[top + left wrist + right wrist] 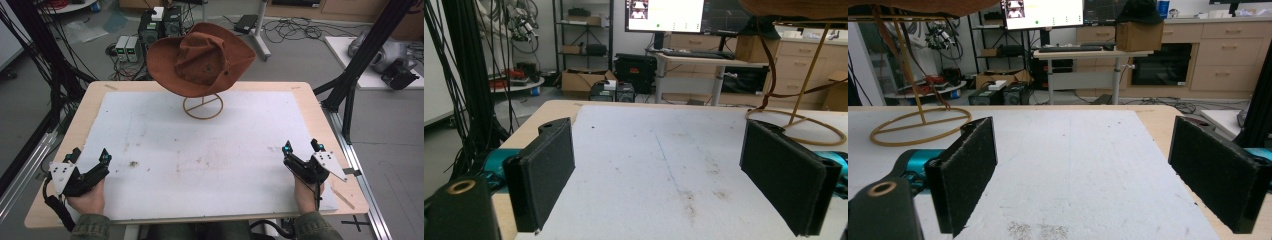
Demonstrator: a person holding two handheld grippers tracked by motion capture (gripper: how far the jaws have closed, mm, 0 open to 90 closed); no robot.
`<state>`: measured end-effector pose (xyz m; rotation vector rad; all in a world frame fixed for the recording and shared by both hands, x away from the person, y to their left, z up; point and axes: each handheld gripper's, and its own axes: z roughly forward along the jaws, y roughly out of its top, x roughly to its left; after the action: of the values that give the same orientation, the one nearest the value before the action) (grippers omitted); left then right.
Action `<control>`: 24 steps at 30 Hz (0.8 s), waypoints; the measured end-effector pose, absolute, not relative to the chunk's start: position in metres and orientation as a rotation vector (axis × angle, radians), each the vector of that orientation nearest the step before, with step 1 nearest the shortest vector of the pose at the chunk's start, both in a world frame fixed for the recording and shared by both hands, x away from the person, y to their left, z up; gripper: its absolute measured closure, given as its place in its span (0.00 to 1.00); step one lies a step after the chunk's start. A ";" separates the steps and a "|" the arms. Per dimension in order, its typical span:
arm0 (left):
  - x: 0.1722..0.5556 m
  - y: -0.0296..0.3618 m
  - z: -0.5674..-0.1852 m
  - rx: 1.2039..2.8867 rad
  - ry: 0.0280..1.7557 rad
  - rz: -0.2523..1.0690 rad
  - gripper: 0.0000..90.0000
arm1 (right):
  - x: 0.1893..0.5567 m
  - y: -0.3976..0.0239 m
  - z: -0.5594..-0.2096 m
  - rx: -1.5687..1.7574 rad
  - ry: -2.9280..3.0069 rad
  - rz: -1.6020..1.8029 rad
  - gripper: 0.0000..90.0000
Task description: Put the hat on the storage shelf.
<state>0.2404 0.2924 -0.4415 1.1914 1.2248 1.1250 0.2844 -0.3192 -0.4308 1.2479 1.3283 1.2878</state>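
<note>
Left gripper point(89, 157): held in the person's left hand point(88, 196) at the near left of the high view, jaws spread wide, nothing between them. Its own view confirms this: gripper point(674, 170) with two black pads well apart. Right gripper point(302, 148): held in the right hand point(306, 192) at the near right, jaws likewise wide and empty; its own view point(1098, 170) shows the same. Both forearms enter from the bottom edge in olive sleeves point(91, 227). The grippers are well apart from each other.
</note>
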 end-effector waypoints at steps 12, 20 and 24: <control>0.241 0.292 -0.442 1.192 1.226 1.123 0.16 | 0.285 -0.318 -0.433 1.253 1.349 1.285 0.13; 0.241 0.293 -0.442 1.191 1.227 1.119 0.16 | 0.286 -0.318 -0.433 1.239 1.362 1.281 0.13; 0.242 0.292 -0.442 1.197 1.228 1.121 0.16 | 0.286 -0.318 -0.433 1.242 1.362 1.281 0.13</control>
<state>0.2416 0.2923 -0.4421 1.1973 1.2284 1.1213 0.2864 -0.3176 -0.4334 1.2421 1.3622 1.2810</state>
